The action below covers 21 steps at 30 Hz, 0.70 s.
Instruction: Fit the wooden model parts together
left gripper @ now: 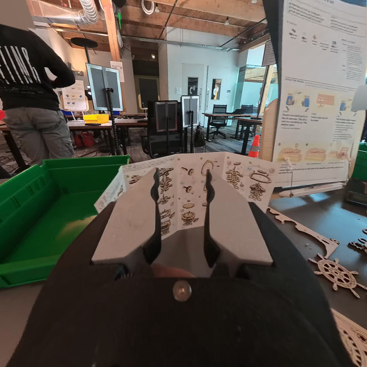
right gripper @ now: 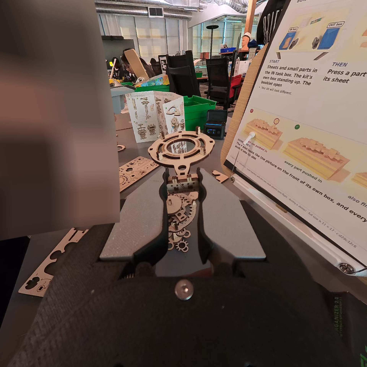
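Observation:
My right gripper is shut on a wooden model assembly: a small slotted block sits between the fingertips, a flat ring plate with upright pegs sticks out forward, and gears hang behind between the fingers. My left gripper is open and empty, held above the table in front of the folded instruction booklet. A wooden ship's-wheel part and a punched-out wooden sheet frame lie on the dark table to its right.
A green bin stands left of the left gripper. A white instruction board on a stand fills the right side. Punched wooden sheets and a strip lie left of the right gripper. A small black device and another green bin stand behind.

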Motion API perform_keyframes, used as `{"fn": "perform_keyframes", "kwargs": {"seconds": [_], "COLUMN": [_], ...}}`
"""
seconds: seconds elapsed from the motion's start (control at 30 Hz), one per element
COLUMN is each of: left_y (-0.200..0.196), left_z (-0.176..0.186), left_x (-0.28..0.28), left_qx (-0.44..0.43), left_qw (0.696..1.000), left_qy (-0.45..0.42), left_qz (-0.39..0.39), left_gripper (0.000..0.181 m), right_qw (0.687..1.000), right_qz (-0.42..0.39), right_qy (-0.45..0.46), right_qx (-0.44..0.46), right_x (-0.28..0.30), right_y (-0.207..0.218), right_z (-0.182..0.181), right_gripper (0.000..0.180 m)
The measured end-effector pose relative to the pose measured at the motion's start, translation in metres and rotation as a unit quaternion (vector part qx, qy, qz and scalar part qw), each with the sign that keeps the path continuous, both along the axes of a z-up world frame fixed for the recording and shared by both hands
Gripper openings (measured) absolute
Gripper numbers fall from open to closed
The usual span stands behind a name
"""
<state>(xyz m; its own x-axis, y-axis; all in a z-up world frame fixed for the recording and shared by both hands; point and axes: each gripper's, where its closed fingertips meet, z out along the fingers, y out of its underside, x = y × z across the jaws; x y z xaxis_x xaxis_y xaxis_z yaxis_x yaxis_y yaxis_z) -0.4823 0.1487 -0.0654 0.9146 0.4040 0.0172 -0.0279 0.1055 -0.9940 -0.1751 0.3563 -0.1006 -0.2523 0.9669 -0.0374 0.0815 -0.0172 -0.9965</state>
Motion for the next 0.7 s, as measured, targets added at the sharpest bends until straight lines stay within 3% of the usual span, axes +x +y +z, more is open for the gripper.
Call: {"fn": "perform_keyframes", "kwargs": {"seconds": [0.7], "left_y": [-0.0062], "left_z": [-0.0018], "left_x": [-0.0115], "left_qx": [-0.001], "left_qw": [1.000], "left_qy": [-0.013], "left_qz": [0.024], "left_gripper": [0.042], "right_qw": [1.000], "right_qz": [0.000], "right_qy": [-0.004], "right_qx": [0.004], "right_x": [-0.0008], "right_y": [-0.0007], "right_z": [-0.0020], "right_gripper": [0.024]}}
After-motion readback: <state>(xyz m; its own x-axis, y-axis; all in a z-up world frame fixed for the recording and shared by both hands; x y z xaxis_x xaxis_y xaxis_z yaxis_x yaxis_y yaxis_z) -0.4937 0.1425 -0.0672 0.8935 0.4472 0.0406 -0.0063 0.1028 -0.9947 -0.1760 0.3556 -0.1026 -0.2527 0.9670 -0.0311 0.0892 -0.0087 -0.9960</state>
